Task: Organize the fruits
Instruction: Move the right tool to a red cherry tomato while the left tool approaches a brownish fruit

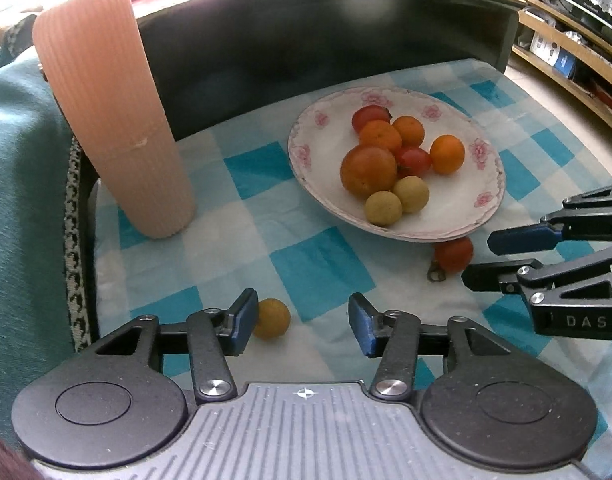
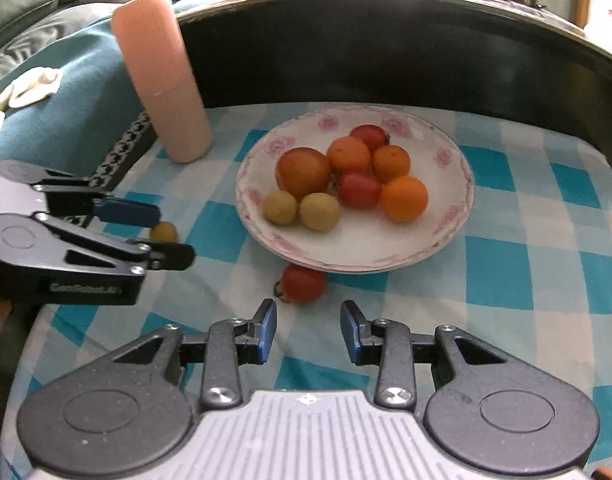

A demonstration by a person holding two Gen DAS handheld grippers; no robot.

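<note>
A white flowered plate (image 1: 460, 204) (image 2: 346, 240) holds oranges, red tomatoes and two small yellow fruits. A small yellow-brown fruit (image 1: 270, 319) (image 2: 163, 232) lies on the checked cloth between the jaws of my left gripper (image 1: 301, 322) (image 2: 174, 236). It sits close against the left pad, and the jaws stand open. A red tomato (image 1: 453, 254) (image 2: 303, 283) with a stem lies at the plate's front edge. My right gripper (image 2: 309, 328) (image 1: 482, 259) is open just short of it, with nothing between its fingers.
A tall pink ribbed cylinder (image 1: 113, 120) (image 2: 165, 80) stands at the back left of the blue-and-white cloth (image 1: 326, 264). A dark curved wall (image 1: 306, 40) rises behind the plate. Teal fabric (image 1: 17, 200) lies to the left, and shelves (image 1: 566, 60) stand at the far right.
</note>
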